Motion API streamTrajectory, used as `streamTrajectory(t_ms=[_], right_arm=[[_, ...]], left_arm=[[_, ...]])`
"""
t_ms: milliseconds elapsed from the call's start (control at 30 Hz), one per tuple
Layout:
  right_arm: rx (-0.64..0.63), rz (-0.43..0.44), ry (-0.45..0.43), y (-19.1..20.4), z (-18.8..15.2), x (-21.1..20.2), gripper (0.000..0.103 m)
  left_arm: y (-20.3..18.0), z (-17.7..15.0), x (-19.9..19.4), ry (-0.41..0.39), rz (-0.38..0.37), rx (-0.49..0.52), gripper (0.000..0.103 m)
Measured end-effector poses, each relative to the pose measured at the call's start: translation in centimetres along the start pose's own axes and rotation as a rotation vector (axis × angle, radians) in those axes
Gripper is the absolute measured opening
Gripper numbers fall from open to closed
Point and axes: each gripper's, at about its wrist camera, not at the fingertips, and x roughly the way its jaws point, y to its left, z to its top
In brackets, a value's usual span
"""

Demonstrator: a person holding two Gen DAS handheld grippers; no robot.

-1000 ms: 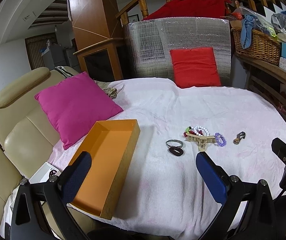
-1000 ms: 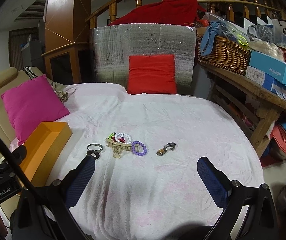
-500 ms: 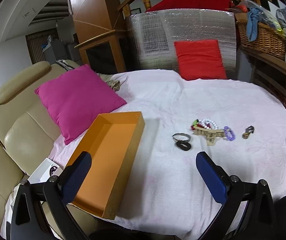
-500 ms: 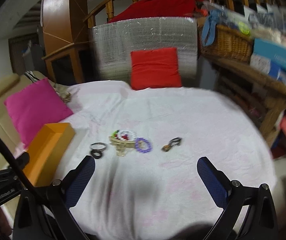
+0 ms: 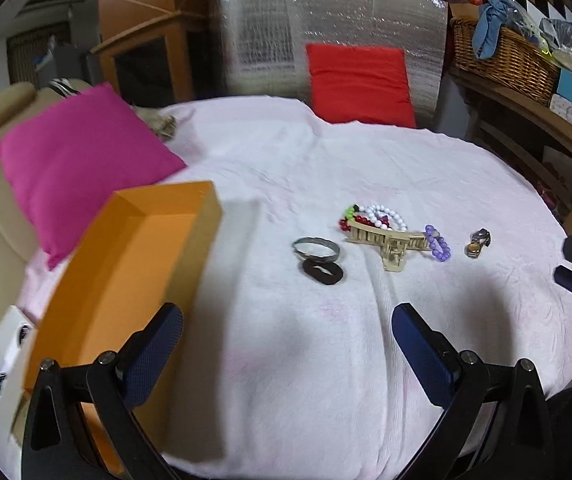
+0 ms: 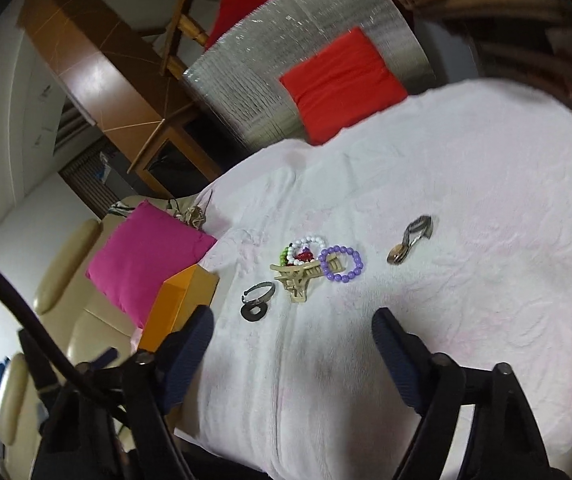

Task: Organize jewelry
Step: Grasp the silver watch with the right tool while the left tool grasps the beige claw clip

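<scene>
Jewelry lies in a row on the white cloth [image 5: 326,168]: a silver bangle [image 5: 315,248] over a black ring-shaped piece [image 5: 323,272], a beige hair claw [image 5: 388,242], white and red bead bracelets [image 5: 378,216], a purple bead bracelet [image 5: 438,242] and a small metal clip [image 5: 477,243]. An open orange box [image 5: 126,280] stands at the left. My left gripper [image 5: 286,344] is open and empty, short of the bangle. My right gripper [image 6: 290,344] is open and empty, tilted, just short of the hair claw [image 6: 296,280] and purple bracelet [image 6: 342,262].
A pink cushion [image 5: 78,160] lies on the beige sofa left of the box. A red cushion [image 5: 360,84] leans on a silver panel at the back. A wooden shelf with a wicker basket [image 5: 502,56] stands at the right. The cloth's front edge drops off near both grippers.
Both grippers have moved forward toward the jewelry. The right gripper has rolled, so its view is tilted. Both stay open and empty.
</scene>
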Motion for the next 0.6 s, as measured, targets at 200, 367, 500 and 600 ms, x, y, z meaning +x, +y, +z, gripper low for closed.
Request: streamTrajectory(t_ms=[200,367,500,600], right_arm=[[0.030,0.018,0.077,-1.5,1.3,5.6,0.058],[0.023,0.047,0.111,-1.6,2.1,9.4,0.049],[0.051,0.043,0.136,-2.0,2.1,10.9,0.048],[0.058,0.062,0.143,-2.0,2.0,11.1,0.048]], left_arm=[[0.3,1.4,4.5,0.036,-0.010,-0.042,0.103],[0.5,1.9,7.0,0.015,-0.029,-0.064,0.103],[0.1,1.4,8.5,0.022,0.015,-0.015,0.103],[-0.4,1.5,8.9,0.025,-0.003,-0.008,0.103]])
